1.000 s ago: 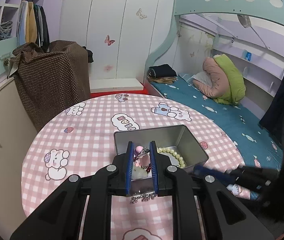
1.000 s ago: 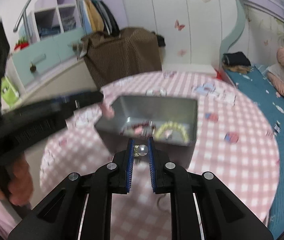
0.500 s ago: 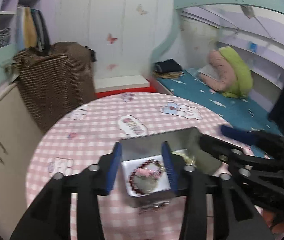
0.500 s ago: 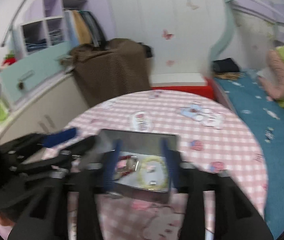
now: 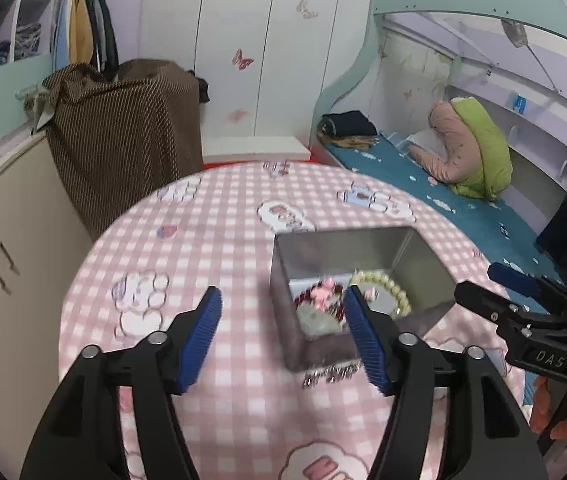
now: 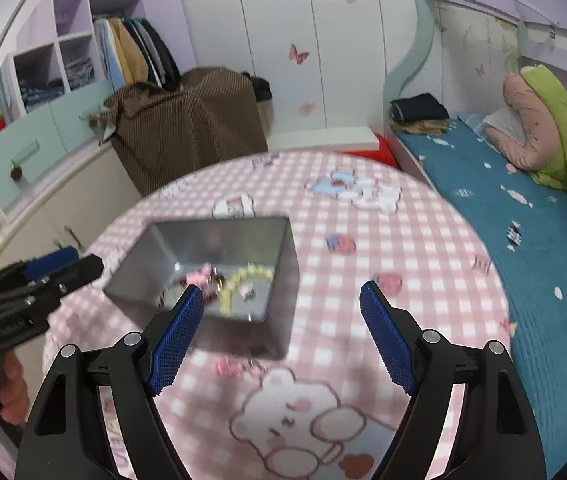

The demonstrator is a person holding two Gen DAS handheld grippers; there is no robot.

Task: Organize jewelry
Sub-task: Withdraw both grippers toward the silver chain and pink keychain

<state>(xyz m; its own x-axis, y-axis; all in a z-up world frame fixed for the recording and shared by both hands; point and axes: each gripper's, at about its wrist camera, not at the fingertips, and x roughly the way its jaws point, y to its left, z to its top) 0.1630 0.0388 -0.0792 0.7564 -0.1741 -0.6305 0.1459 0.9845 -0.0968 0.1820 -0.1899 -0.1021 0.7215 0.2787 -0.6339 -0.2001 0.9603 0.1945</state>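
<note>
Fingers (image 5: 199,340) on the left gripper (image 5: 283,340) spread wide and opening further, nothing pinched between them. Same deal with the right gripper (image 6: 283,336): blue pads (image 6: 383,344) far apart, jaws opening, empty.

Jewelry mostly sitting in the metal tin (image 5: 423,272), right of centre in the left view, left of centre in the right view. Inside: a pale bead bracelet (image 5: 383,284) curled against the far side, a dark red bead bracelet (image 5: 323,300) with a pink charm next to it, plus something small and shiny, too blurry to call. One silvery chain piece (image 5: 333,374) lying outside on the pink checked tablecloth (image 5: 223,240), just below the tin's near wall, lower centre of the left view.

Looks like that stray chain is what's left to grab. Risks, guessing here: thin and flat on cloth, so easy to snag the tablecloth instead or only catch one end and have it slip out. Sitting so close to the tin too, so could bump the wall and shove the whole thing. Both grippers crowding the same corner, could also knock each other.
</note>
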